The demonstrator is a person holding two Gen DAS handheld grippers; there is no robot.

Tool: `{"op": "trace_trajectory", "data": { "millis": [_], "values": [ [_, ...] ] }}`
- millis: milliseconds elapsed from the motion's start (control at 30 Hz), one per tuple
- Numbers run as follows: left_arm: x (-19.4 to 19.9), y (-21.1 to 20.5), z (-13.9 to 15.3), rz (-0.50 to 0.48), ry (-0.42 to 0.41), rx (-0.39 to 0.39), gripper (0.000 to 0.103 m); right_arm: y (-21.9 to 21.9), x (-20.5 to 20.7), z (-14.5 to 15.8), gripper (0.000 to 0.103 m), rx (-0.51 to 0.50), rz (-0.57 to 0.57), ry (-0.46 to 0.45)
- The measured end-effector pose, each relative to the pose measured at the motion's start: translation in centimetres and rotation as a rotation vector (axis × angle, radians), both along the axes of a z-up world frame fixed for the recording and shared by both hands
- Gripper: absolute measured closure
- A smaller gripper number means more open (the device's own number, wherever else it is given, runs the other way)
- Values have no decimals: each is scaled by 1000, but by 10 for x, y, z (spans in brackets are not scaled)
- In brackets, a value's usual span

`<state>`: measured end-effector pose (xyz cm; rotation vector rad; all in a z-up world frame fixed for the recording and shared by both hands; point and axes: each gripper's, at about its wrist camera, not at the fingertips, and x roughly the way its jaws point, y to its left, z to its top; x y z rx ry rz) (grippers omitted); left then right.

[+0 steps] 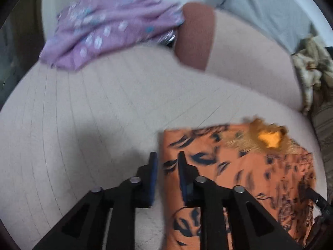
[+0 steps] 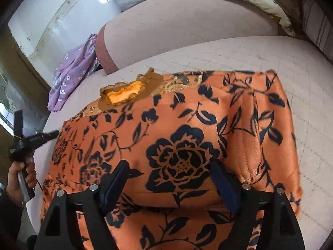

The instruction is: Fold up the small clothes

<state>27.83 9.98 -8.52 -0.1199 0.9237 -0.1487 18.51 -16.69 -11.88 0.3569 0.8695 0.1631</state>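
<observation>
Orange fabric with black flowers, the small garment (image 2: 183, 137), lies spread flat on the pale sofa seat (image 1: 83, 108), toward its front edge. Right gripper (image 2: 169, 184) hangs low over it with its jaws spread wide, one blue pad on each side of a big printed rose, the cloth passing under both fingers and nothing pinched between them. Over to the left gripper (image 1: 167, 179): its jaws stand only narrowly apart, straddling the garment's left edge, the right finger over the print and the left finger over bare seat; whether that edge is actually nipped between the pads, I cannot tell, the view is blurred. A frilly orange collar (image 2: 124, 92) sits at the garment's far edge. Back by the brown-trimmed cushion (image 1: 195, 37) a lilac flowered garment (image 1: 108, 27) lies crumpled, well apart from both grippers. In the right view a hand (image 2: 18, 177) grips the left tool's handle.
</observation>
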Motion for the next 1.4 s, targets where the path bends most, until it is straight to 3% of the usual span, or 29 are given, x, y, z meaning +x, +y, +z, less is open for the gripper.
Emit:
{"op": "trace_trajectory", "data": {
  "millis": [33,133,200,267,300,333,400,467,500,567,700,800,967,1200,1300,1400],
  "values": [
    [1,-7,2,-24,-8,3,63,-4,-1,10,20,37,-9,-35],
    [-2,-14,-4,-10,15,61,63,-21,12,22,19,153,-3,-95],
    [-8,-15,-4,5,28,80,61,-36,32,14,17,195,-28,-69],
    [-21,-13,0,18,21,94,52,-60,52,-19,20,171,-141,74],
    [-26,-14,3,26,15,101,44,-72,52,-26,21,261,-177,66],
    [-31,-12,6,35,1,114,38,-75,46,-15,19,293,-207,30],
    [-33,-12,12,36,-21,133,36,-68,43,3,17,241,-205,8],
    [-35,-14,15,37,-17,147,36,-63,41,15,13,255,-160,-69],
    [-36,-14,16,40,-15,149,36,-65,44,9,9,254,-155,-62],
    [-40,-13,22,48,-20,151,36,-74,54,-18,10,229,-203,51],
    [-52,-7,36,92,-48,182,33,-66,36,7,10,248,-189,-33],
    [-58,-1,43,124,-55,196,33,-60,24,13,10,204,-184,-58],
    [-70,8,56,155,-67,214,33,-68,15,-10,10,219,-193,0],
    [-86,12,76,178,-107,234,33,-63,8,7,10,201,-191,-22],
    [-95,11,87,183,-129,245,33,-62,16,-9,9,154,-205,68],
    [-108,11,98,192,-155,257,33,-62,10,-4,10,122,-218,56]
  ]
}}
